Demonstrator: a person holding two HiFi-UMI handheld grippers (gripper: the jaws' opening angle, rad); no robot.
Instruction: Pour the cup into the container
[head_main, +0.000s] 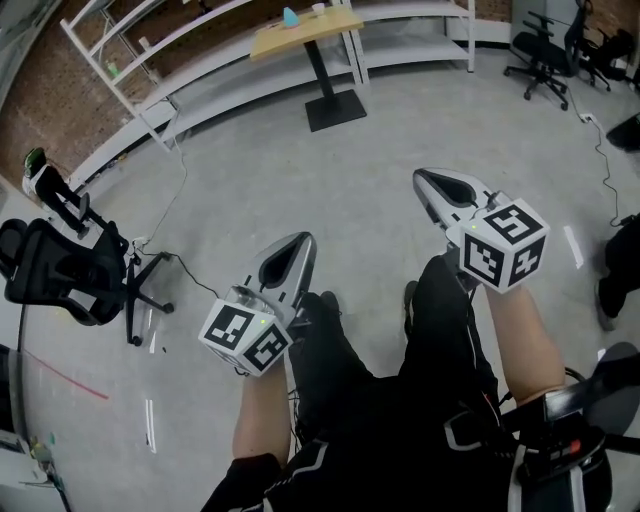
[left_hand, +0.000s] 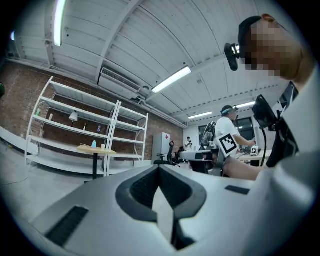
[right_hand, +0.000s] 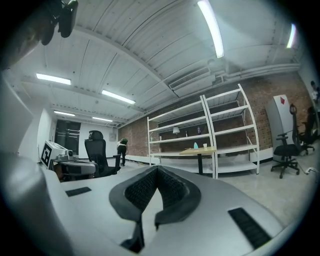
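Left gripper (head_main: 296, 248) and right gripper (head_main: 432, 181): both sets of jaws pressed together, nothing between them. White cup (head_main: 318, 9) and blue container (head_main: 290, 17) stand at the wooden table's (head_main: 322, 28) far edge, well apart from both grippers.

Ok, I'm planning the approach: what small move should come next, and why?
Probably step toward the wooden table: the cup and a blue item stand on it, well out of reach, while both the left hand-held gripper and right hand-held gripper are shut and empty.
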